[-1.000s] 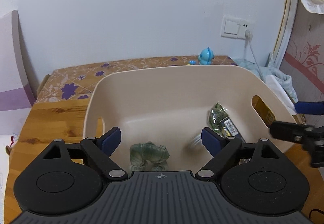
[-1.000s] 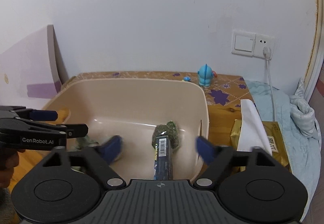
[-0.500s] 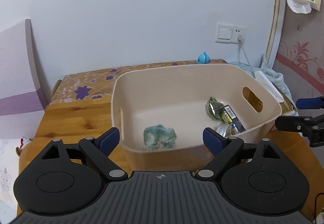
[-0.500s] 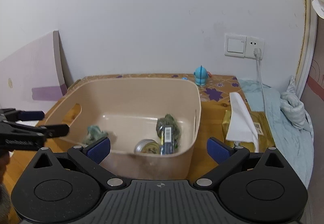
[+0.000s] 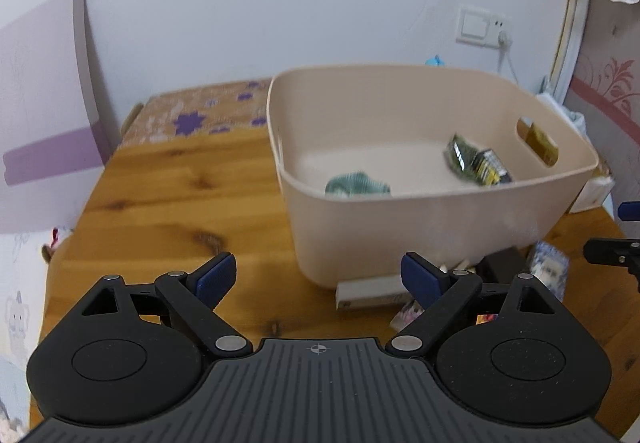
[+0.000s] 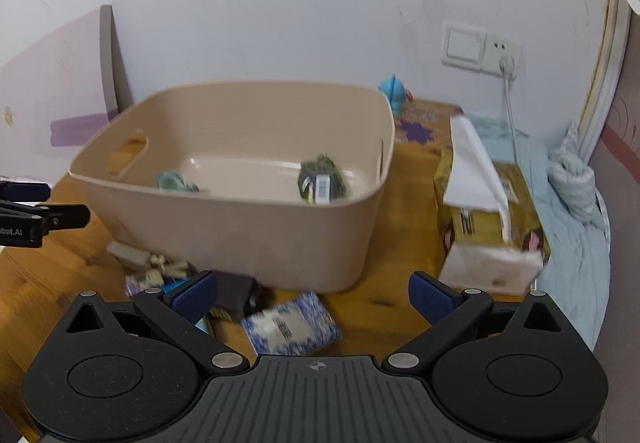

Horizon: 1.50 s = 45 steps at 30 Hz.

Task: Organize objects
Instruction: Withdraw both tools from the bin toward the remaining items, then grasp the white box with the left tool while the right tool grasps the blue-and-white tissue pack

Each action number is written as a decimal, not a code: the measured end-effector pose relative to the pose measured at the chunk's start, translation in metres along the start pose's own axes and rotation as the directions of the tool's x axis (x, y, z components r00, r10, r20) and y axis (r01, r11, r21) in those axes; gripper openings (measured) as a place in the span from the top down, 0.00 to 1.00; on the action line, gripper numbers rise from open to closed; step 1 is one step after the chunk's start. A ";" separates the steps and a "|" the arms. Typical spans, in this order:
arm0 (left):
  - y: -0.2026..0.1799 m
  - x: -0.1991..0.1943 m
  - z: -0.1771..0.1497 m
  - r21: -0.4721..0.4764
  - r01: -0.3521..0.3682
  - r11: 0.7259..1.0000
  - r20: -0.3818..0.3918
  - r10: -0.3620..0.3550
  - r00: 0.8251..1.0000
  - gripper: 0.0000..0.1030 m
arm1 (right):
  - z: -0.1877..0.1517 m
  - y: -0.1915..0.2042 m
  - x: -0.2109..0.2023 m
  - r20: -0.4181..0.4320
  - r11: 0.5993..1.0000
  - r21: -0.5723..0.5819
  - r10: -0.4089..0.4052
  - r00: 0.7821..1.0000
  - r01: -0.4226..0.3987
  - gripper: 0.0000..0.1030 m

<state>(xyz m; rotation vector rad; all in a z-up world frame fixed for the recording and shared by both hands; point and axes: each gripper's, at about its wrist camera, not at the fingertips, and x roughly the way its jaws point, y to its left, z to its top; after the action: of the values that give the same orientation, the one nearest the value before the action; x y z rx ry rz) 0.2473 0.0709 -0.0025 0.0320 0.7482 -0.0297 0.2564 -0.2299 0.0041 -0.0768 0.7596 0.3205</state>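
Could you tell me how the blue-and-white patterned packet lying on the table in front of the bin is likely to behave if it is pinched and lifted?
The blue-and-white packet looks like a soft, puffy wrapper, so it would probably give under the pads. It lies flat on the wooden table, so rolling seems unlikely. It is probably light for its size.

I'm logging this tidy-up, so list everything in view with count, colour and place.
bin: one, beige, on the table.
green toy: one, inside the bin, left.
dark green packet: one, inside the bin, right.
blue-white packet: one, on the table before the bin.
small clutter: several, mixed, by the bin's front left corner.
tissue box: one, gold, right of the bin.
blue figurine: one, behind the bin.
table: one, wooden.
left gripper: black, blue fingers, open, empty.
right gripper: same, open, empty.
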 end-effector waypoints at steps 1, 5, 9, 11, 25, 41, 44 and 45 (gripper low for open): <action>0.000 0.003 -0.003 0.000 -0.001 1.000 -0.009 0.001 1.000 0.12 | -0.003 -0.001 0.002 -0.011 1.000 0.003 -0.003 1.000 0.003 0.00; 0.000 0.016 -0.010 0.008 -0.009 1.000 -0.037 0.009 0.999 0.12 | -0.012 -0.004 0.010 -0.046 1.000 0.012 -0.013 0.999 0.013 0.00; -0.001 0.030 -0.014 0.014 -0.005 1.000 -0.067 0.006 0.998 0.12 | -0.020 -0.007 0.020 -0.080 1.000 0.014 -0.023 0.997 0.025 0.00; -0.004 0.038 -0.016 0.026 -0.008 1.000 -0.087 0.010 0.996 0.12 | -0.023 -0.007 0.025 -0.096 1.000 0.013 -0.024 0.995 0.025 0.00; -0.016 0.056 -0.015 0.018 0.061 0.998 -0.116 -0.059 0.992 0.12 | -0.035 -0.001 0.046 -0.156 1.000 -0.015 -0.023 0.987 0.021 0.00; -0.012 0.071 -0.006 -0.106 0.057 0.993 -0.142 -0.072 0.987 0.12 | -0.033 0.010 0.062 -0.149 0.998 -0.053 -0.026 0.988 0.019 0.00; -0.010 0.069 -0.008 -0.103 0.033 0.994 -0.140 -0.047 0.989 0.13 | -0.033 0.011 0.063 -0.145 0.998 -0.055 -0.026 0.989 0.018 0.00; -0.009 0.070 -0.008 -0.099 0.028 0.995 -0.148 -0.043 0.988 0.14 | -0.033 0.011 0.063 -0.145 0.998 -0.055 -0.025 0.989 0.017 0.00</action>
<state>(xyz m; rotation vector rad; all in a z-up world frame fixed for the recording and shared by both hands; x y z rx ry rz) 0.2926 0.0613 -0.0566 -0.0722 0.8997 -0.0251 0.2740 -0.2092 -0.0628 -0.1598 0.8941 0.3176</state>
